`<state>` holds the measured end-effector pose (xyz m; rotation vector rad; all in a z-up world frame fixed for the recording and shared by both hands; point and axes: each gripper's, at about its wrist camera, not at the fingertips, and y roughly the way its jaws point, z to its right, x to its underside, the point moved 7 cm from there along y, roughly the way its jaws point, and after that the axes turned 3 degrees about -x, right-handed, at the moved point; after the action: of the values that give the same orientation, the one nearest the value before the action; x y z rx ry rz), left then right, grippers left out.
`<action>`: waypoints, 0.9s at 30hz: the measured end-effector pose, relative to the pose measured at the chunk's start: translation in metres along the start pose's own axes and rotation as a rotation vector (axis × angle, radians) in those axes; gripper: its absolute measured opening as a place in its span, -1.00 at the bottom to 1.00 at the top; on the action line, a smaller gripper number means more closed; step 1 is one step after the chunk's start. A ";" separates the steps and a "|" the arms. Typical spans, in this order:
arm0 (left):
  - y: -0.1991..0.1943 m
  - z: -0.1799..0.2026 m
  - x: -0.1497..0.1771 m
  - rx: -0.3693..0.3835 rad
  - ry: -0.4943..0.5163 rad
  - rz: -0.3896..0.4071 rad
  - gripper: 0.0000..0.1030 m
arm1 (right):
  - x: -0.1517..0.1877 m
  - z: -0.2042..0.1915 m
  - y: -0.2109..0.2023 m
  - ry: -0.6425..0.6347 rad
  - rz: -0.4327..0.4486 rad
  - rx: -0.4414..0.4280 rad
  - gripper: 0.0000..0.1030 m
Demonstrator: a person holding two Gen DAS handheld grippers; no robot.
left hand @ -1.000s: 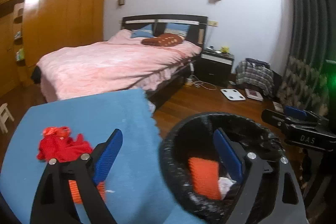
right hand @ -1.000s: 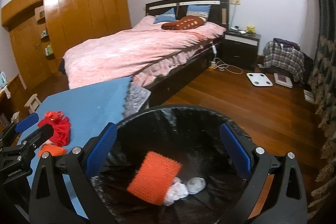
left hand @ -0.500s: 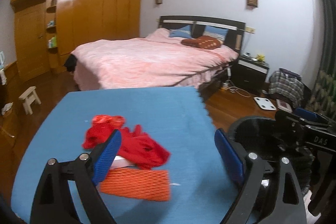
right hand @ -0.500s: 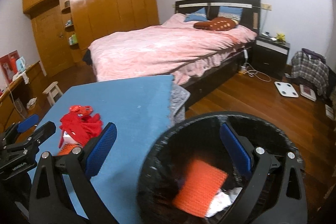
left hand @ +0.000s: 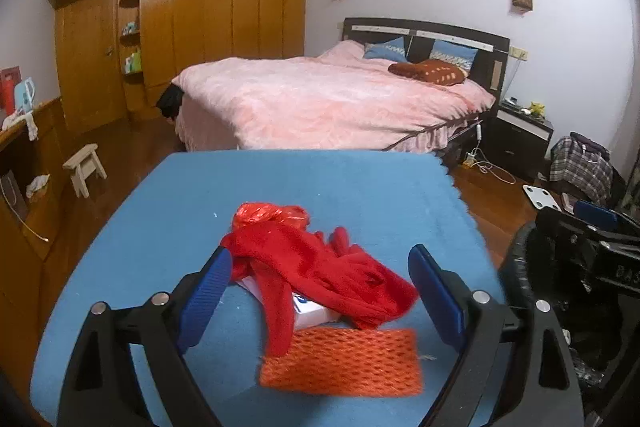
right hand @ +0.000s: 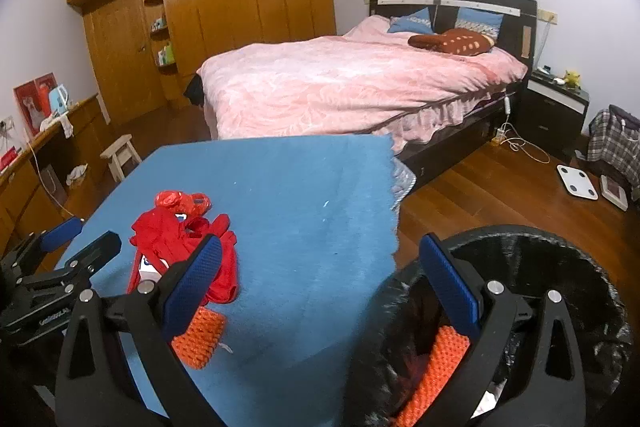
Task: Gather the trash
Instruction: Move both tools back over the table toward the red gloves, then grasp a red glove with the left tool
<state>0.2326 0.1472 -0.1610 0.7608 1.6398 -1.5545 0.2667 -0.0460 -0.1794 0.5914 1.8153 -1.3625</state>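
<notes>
On the blue-covered table (left hand: 304, 187) lies a crumpled red plastic bag (left hand: 320, 267) over a small white box (left hand: 312, 311), with an orange foam net (left hand: 340, 363) in front of it. My left gripper (left hand: 320, 291) is open and empty, its fingers either side of the red bag, just above it. In the right wrist view the same red bag (right hand: 180, 239) and orange net (right hand: 198, 341) lie left of my right gripper (right hand: 320, 291), which is open and empty over the table's edge. The black-lined trash bin (right hand: 560, 267) holds another orange net (right hand: 436, 367).
A pink-covered bed (left hand: 332, 99) stands beyond the table, with a dark nightstand (left hand: 520, 135) and a white scale (left hand: 540, 197) on the wooden floor. A wooden wardrobe (left hand: 180, 27) fills the left wall, and a small stool (left hand: 84, 167) stands near it.
Both grippers have swung left, away from the bin and toward the trash on the table. The left one now straddles the red bag; both stay open.
</notes>
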 end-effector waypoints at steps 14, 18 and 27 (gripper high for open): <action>0.072 -0.017 0.011 -0.005 -0.030 -0.097 0.29 | 0.007 -0.015 0.041 -0.023 -0.055 -0.013 0.86; 0.082 -0.019 0.017 0.005 -0.040 -0.121 0.01 | 0.009 -0.019 0.051 -0.027 -0.069 -0.021 0.86; 0.087 -0.031 0.022 -0.031 -0.053 -0.116 -0.60 | 0.012 -0.025 0.062 -0.035 -0.090 -0.034 0.86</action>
<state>0.2886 0.1846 -0.2279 0.6120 1.6912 -1.6117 0.2984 -0.0040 -0.2219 0.4702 1.8527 -1.3901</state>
